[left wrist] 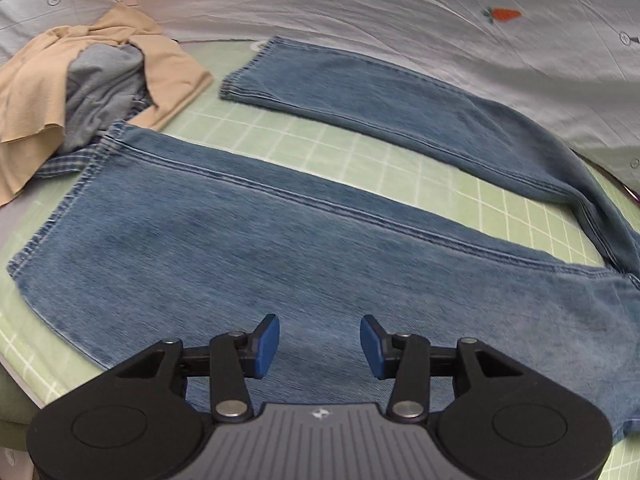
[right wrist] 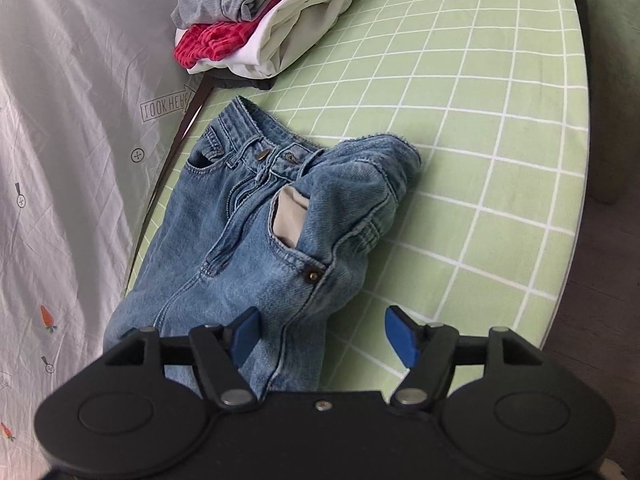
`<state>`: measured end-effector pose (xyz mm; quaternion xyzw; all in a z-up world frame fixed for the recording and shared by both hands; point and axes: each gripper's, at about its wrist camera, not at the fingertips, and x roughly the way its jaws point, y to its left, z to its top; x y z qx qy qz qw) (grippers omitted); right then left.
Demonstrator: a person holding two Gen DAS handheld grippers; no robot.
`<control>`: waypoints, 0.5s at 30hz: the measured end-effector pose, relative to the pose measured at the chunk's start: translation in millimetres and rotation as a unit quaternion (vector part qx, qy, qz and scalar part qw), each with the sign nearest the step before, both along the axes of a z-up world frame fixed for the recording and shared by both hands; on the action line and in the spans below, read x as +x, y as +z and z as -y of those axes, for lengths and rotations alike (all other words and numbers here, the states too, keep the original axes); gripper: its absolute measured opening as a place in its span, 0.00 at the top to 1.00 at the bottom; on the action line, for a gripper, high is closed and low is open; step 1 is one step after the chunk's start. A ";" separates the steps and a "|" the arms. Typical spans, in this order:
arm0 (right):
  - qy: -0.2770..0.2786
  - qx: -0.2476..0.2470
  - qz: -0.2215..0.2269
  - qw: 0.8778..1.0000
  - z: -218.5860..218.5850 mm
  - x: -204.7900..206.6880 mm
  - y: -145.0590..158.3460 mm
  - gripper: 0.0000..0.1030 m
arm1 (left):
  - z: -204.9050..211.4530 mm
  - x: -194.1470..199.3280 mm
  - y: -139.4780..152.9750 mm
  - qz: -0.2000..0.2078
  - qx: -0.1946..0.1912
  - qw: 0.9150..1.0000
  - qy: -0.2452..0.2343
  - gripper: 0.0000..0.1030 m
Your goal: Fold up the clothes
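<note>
Jeans spread on the green checked bed sheet, legs apart in a V, waistband end at 12 o'clock in the right wrist view. Left gripper jaws partly open, empty, over the near leg; right gripper jaws wider, empty, over the hip. Likely step: laying flat before folding leg over leg; next needs a grip on one leg. Crotch cut off in left view; the hip is bunched.
</note>
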<state>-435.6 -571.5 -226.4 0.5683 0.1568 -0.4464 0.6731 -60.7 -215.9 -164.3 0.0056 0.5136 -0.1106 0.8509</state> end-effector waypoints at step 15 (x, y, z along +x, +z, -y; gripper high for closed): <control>-0.040 0.034 0.070 0.996 65.7 -11.4 -30.5 0.36 | 53.8 -26.5 -33.2 -0.042 0.030 0.999 -0.011 0.51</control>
